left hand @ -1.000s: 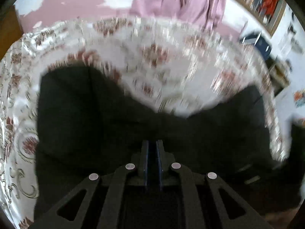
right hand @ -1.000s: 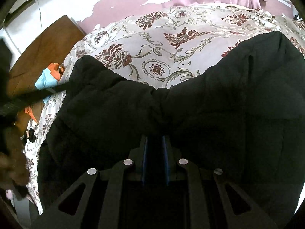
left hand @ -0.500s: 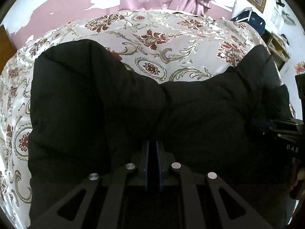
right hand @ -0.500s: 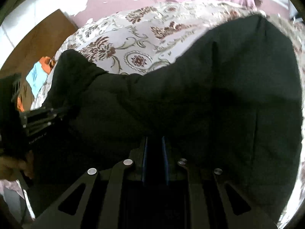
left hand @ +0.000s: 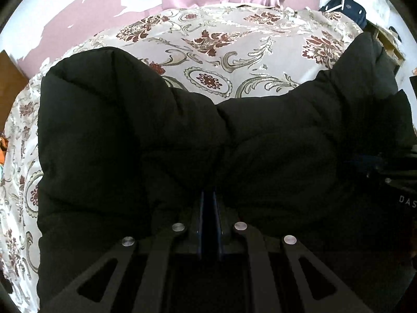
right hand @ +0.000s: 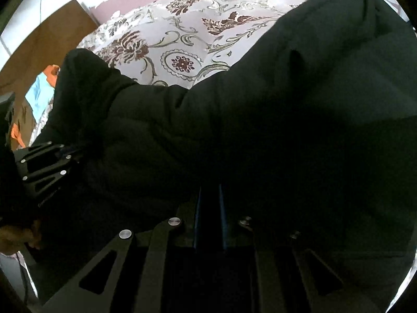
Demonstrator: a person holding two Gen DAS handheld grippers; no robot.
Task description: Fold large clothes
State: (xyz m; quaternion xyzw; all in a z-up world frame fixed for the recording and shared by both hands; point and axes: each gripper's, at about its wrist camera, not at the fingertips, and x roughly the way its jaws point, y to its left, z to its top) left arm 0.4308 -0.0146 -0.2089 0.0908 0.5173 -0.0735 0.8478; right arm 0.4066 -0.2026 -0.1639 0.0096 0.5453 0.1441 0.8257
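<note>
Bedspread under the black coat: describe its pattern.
Pale silvery bedspread with maroon floral medallions and scrolling vines, clearest in the left wrist view.

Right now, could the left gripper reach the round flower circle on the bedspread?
Probably not: the left gripper is shut on the black coat, whose bulk lies between it and the flower circle.

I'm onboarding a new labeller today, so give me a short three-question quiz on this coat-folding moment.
1. True or false: the left claw is shut on the black padded coat.
2. The coat lies on: A) a bare wooden floor, B) a floral bedspread, C) a glass table.
3. In the right wrist view, which device shows at the left edge?

Key
1. True; its blue pads pinch coat fabric.
2. B.
3. The left claw, gripping the same coat; the right claw is also shut on it.
</note>
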